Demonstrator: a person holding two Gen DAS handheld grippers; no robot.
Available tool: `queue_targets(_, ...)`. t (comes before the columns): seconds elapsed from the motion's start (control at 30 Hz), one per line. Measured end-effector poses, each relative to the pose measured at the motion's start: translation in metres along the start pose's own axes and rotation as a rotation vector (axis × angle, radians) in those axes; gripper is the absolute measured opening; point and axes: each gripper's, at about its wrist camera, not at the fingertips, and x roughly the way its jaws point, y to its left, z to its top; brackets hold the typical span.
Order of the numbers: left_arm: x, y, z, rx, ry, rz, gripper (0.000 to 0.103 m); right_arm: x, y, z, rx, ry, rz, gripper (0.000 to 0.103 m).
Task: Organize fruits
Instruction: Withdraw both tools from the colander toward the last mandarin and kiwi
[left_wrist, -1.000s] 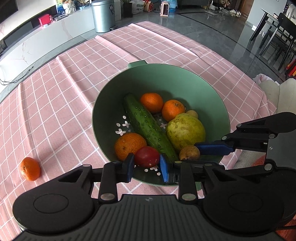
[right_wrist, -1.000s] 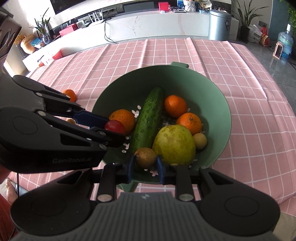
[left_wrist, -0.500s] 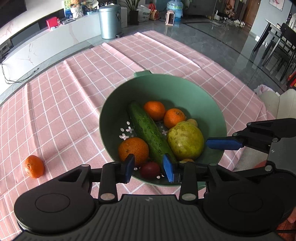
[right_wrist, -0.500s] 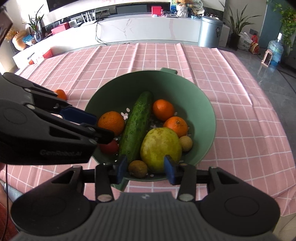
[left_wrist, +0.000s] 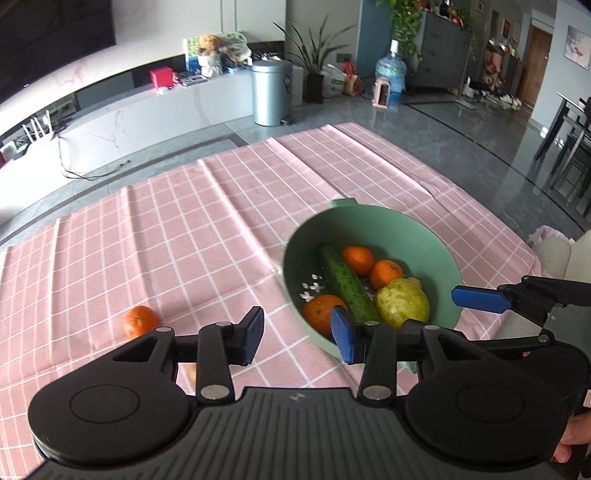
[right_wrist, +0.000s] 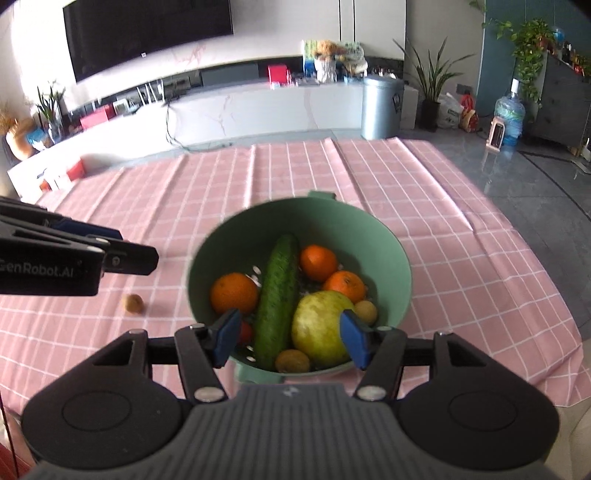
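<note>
both claws spread, empty: left claw over pink cloth beside green bowl, right claw at its near rim. cucumber, pear, oranges inside; one orange on desk.

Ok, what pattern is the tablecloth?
Pink with a white grid check, on the tablecloth; clearest in the right wrist view.

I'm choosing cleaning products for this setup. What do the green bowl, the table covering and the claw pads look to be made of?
The green bowl looks like matte moulded plastic: even colour, soft sheen, a moulded tab on its rim. The table covering seems to be woven fabric, pink with white checks, showing fold creases. The blue pads on the right claw look like matte rubber or soft plastic; which one I cannot tell.
</note>
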Motion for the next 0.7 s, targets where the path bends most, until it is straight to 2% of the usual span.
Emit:
queue_targets(0.27,-0.022,0.028,-0.02,-0.035,-0.075,0.061,0.05,-0.008,0.041,-0.007,-0.021,-0.109,0.083,0.055)
queue_targets(0.47,-0.027,0.056,-0.041,-0.093,-0.099,0.079,0.05,-0.006,0.067,-0.016,-0.071,-0.166,0.117,0.047)
queue_targets(0.7,-0.02,0.088,-0.062,-0.162,-0.096,0.095,0.05,0.007,0.094,-0.021,-0.144,-0.184,0.17,0.037)
